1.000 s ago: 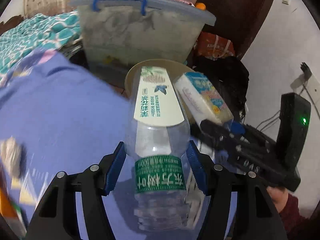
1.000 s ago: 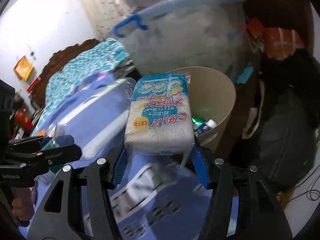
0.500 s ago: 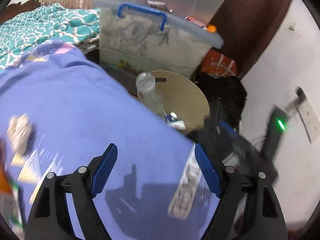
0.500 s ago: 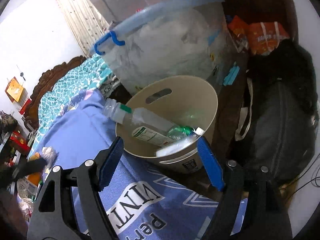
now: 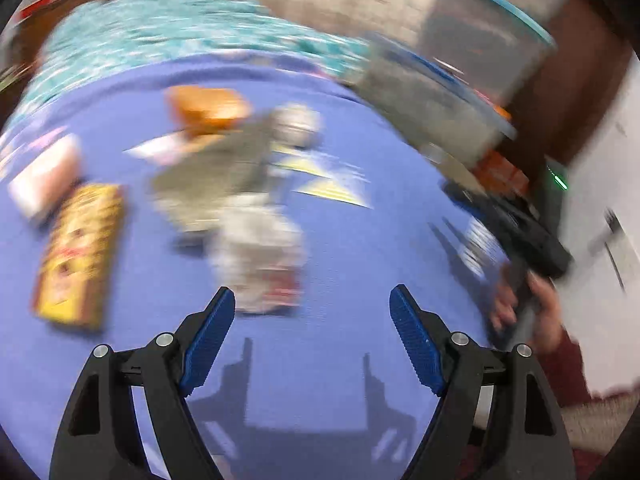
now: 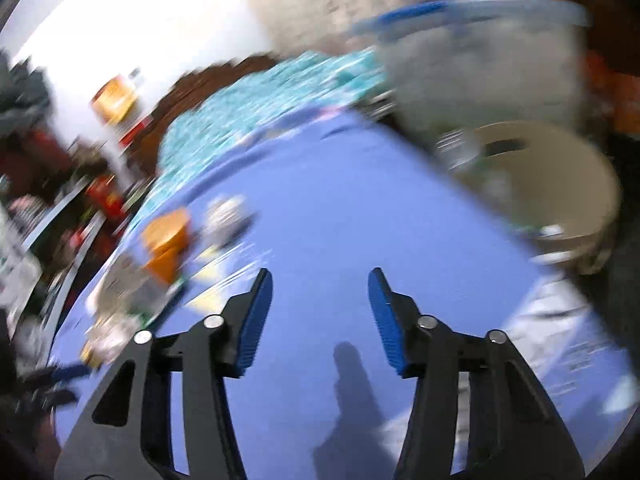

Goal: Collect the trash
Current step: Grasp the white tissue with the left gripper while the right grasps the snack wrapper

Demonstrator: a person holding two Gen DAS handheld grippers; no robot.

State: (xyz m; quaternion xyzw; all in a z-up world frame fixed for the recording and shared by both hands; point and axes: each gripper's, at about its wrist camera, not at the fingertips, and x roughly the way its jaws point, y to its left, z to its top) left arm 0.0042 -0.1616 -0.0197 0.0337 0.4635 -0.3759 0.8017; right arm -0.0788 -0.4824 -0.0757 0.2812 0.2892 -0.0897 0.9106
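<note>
Covering bed, blue cloth [image 5: 360, 248] carried trash; beige bin [image 6: 576, 184] stood off its far right edge; crumpled wrapper [image 5: 256, 252] lay mid-cloth, probably light, soft, best pinched across bunched middle; left gripper [image 5: 312, 312] and right gripper [image 6: 320, 292] both gaped, empty

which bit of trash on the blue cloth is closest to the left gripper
The crumpled whitish wrapper, lying just ahead of the open left gripper. The yellow packet sits off to the left, and the orange package is much farther back.

heavy motion blur | fisheye edge warp | overhead light | shadows on cloth [image 5: 360, 264]
</note>
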